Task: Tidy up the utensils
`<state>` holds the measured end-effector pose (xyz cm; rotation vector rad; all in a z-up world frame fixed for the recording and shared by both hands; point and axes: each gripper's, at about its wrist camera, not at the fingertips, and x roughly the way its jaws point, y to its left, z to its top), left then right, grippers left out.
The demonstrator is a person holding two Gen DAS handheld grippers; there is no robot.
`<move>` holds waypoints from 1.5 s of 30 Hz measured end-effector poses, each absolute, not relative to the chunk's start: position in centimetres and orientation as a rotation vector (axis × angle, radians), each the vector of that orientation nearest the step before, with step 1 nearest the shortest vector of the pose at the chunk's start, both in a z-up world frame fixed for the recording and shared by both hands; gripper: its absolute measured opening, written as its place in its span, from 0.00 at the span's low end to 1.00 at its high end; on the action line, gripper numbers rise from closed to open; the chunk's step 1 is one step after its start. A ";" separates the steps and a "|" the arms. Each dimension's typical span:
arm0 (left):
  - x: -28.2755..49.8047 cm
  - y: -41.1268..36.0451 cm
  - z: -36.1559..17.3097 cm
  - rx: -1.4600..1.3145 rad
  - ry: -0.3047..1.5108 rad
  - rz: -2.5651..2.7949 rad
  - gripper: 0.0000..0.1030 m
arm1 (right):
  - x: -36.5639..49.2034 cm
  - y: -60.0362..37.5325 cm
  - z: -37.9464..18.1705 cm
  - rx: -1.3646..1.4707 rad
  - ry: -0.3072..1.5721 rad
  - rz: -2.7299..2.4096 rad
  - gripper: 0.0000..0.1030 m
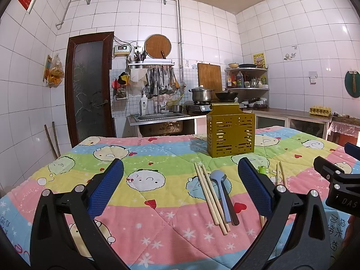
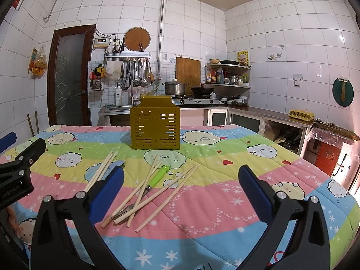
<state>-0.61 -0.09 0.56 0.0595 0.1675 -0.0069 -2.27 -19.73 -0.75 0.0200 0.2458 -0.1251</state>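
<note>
Utensils lie loose on the quilt [image 2: 225, 162]: chopsticks [image 2: 157, 193] crossed over a green-handled fork [image 2: 157, 176] at centre, with a blue spoon [image 1: 221, 189] and more chopsticks at 9 o'clock. The gold perforated holder [image 2: 155, 126] stands upright at 12 o'clock. Left gripper [image 1: 180, 189] and right gripper [image 2: 181, 191] both gape wide, empty. Left gripper body reads "GenRobot.AI".

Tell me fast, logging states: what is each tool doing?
Left tool: open, holding nothing.
Right tool: open, holding nothing.
</note>
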 end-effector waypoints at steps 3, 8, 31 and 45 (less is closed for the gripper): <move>-0.6 -0.1 0.6 0.061 0.167 -0.007 0.95 | -2.3 -19.7 -0.8 0.020 0.246 -0.125 0.96; -0.6 -0.1 0.6 0.059 0.168 -0.007 0.95 | -2.3 -19.7 -0.7 0.019 0.243 -0.126 0.96; -0.8 0.0 0.7 0.055 0.160 -0.019 0.95 | -2.3 -19.8 -0.6 0.024 0.236 -0.128 0.96; -0.9 0.2 0.6 0.055 0.152 -0.012 0.95 | -2.7 -19.8 -0.6 0.031 0.218 -0.126 0.96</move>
